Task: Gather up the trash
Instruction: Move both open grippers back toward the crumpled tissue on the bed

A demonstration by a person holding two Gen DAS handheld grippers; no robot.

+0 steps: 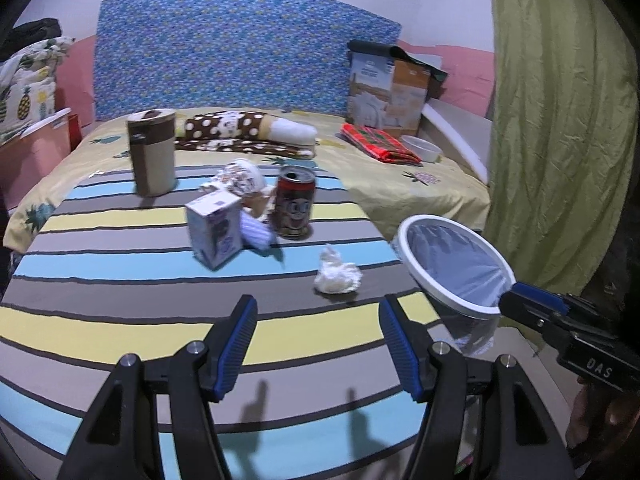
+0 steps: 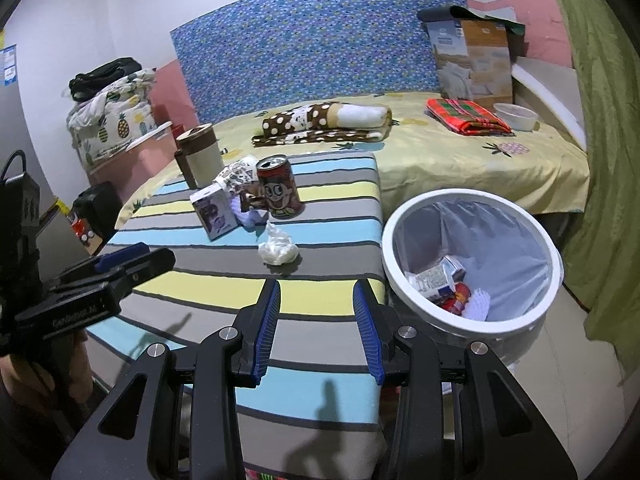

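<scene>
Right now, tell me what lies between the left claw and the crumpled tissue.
Nothing: in the left wrist view only bare striped cloth separates the open left claw from the crumpled tissue.

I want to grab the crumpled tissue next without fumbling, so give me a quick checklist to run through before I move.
1. Left gripper open and empty: ok.
2. Right gripper open and empty: ok.
3. Crumpled tissue lying alone on the striped cloth, apart from the red can and small box: ok.
4. Path from either gripper to the tissue unobstructed: ok.
5. Trash bin open, liner in, room left above the trash inside: ok.
6. Bin steady on the floor: cannot tell.
</scene>
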